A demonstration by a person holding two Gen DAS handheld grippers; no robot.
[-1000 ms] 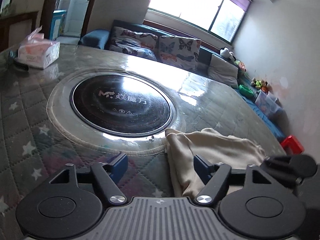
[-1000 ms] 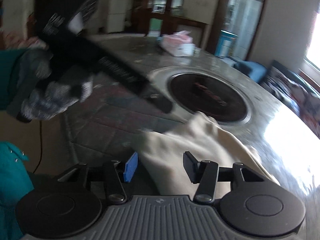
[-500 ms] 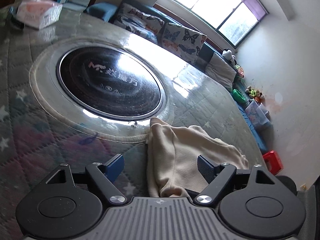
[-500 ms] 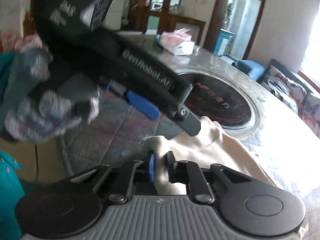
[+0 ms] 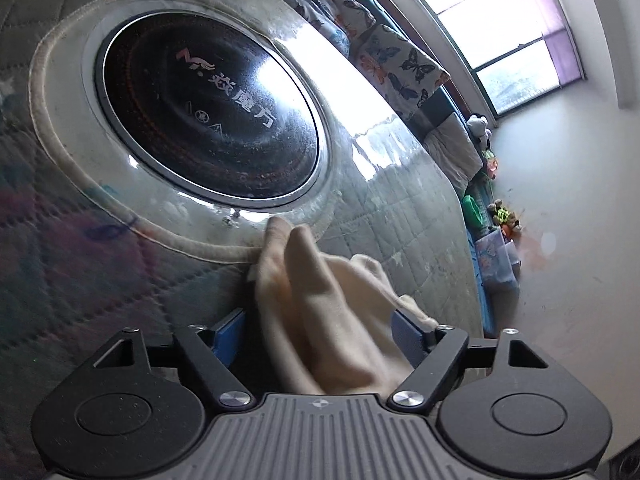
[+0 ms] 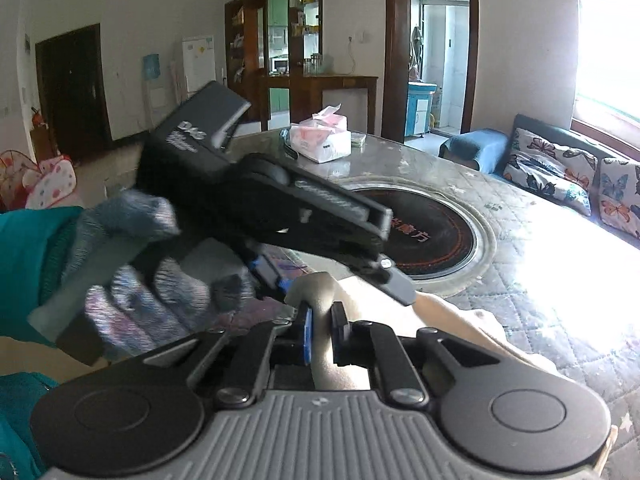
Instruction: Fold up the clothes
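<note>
The cream garment [image 5: 320,304] lies bunched on the quilted table [image 5: 404,216], its far tip touching the pale rim around the black hotplate [image 5: 208,108]. Its long axis seems to run from that rim back toward the grippers. Folding looks barely begun: no flat fold shows, only loose ridges. The right gripper [image 6: 322,328] is clamped on a raised pinch of cloth. The left gripper [image 5: 316,330] straddles the garment, jaws closing, pads apparently not yet pressing. A tissue box [image 6: 320,140] sits beyond the hotplate.
</note>
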